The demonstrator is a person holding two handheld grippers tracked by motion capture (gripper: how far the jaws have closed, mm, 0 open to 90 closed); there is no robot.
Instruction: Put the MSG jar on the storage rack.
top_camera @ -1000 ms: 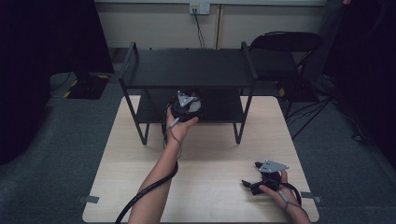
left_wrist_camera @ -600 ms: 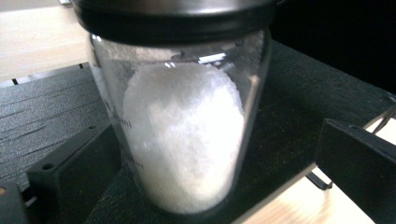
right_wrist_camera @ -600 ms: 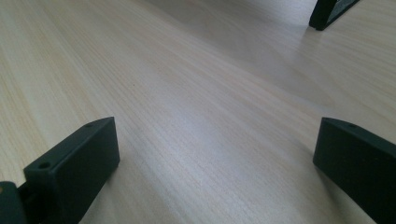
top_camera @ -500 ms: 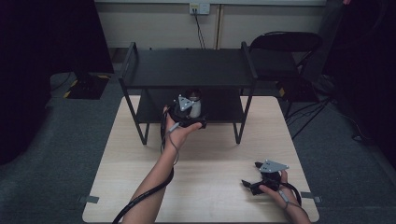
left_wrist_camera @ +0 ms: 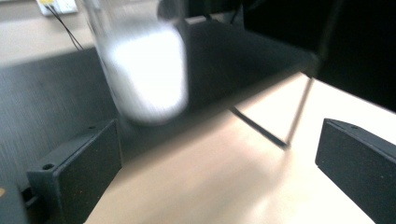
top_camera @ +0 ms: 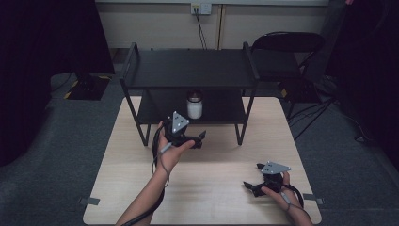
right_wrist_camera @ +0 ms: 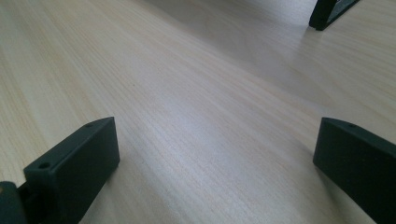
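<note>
On my high view the small clear glass jar with a dark lid and white contents (top_camera: 194,104) stands upright on the lower shelf of the black metal two-tier rack (top_camera: 188,68), near the shelf's front edge and about midway along it. My left tool (top_camera: 195,139) sits just in front of that shelf over the pale wooden tabletop (top_camera: 221,188), near the jar but apart from it, with its jaws pointing toward the rack. The jaws are spread wide with nothing between them. In the left gripper view the jar (left_wrist_camera: 144,60) looms blurred ahead and to the left of centre, beyond both jaws and touching neither, with the dark shelf behind it and a thin rack leg (left_wrist_camera: 299,107) to the right.

My right tool (top_camera: 251,187) rests low on the tabletop near the front right corner, well apart from the jar. The right gripper view shows its jaws spread too, with bare wood grain between them and a black rack foot (right_wrist_camera: 327,14) far off at the top right.
</note>
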